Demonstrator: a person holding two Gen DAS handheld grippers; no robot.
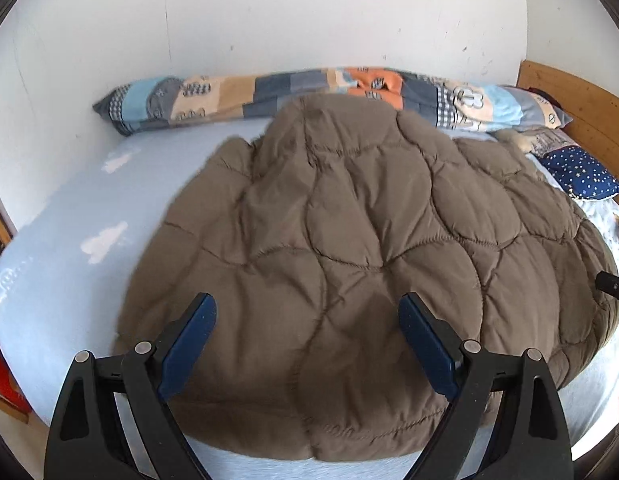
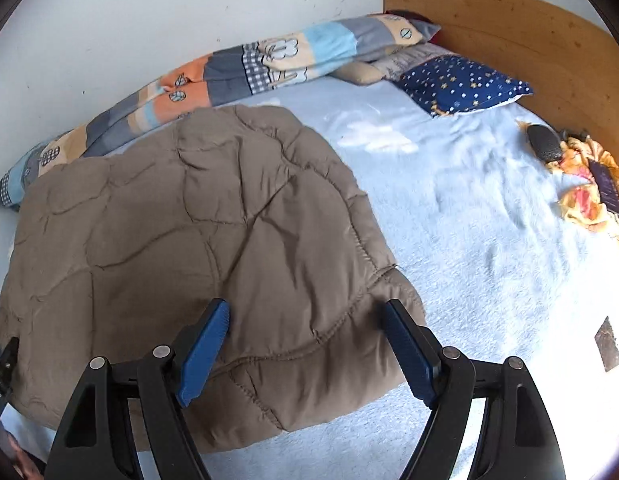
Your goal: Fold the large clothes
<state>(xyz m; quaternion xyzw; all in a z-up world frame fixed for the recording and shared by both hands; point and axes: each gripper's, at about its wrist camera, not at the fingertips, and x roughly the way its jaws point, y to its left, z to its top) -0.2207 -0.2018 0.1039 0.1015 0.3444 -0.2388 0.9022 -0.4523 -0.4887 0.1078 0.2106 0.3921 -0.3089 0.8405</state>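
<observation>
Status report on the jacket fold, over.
Left gripper open, right gripper open, both empty. Brown quilted jacket lying folded on light blue bedsheet. Nothing in the way.

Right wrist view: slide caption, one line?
Open right gripper over the near corner of a folded brown quilted coat on a light blue bed.

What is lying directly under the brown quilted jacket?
The brown quilted jacket lies on the light blue sheet, which shows around it. At the far edge it overlaps the patchwork duvet. Whether anything else lies beneath it cannot be seen.
</observation>
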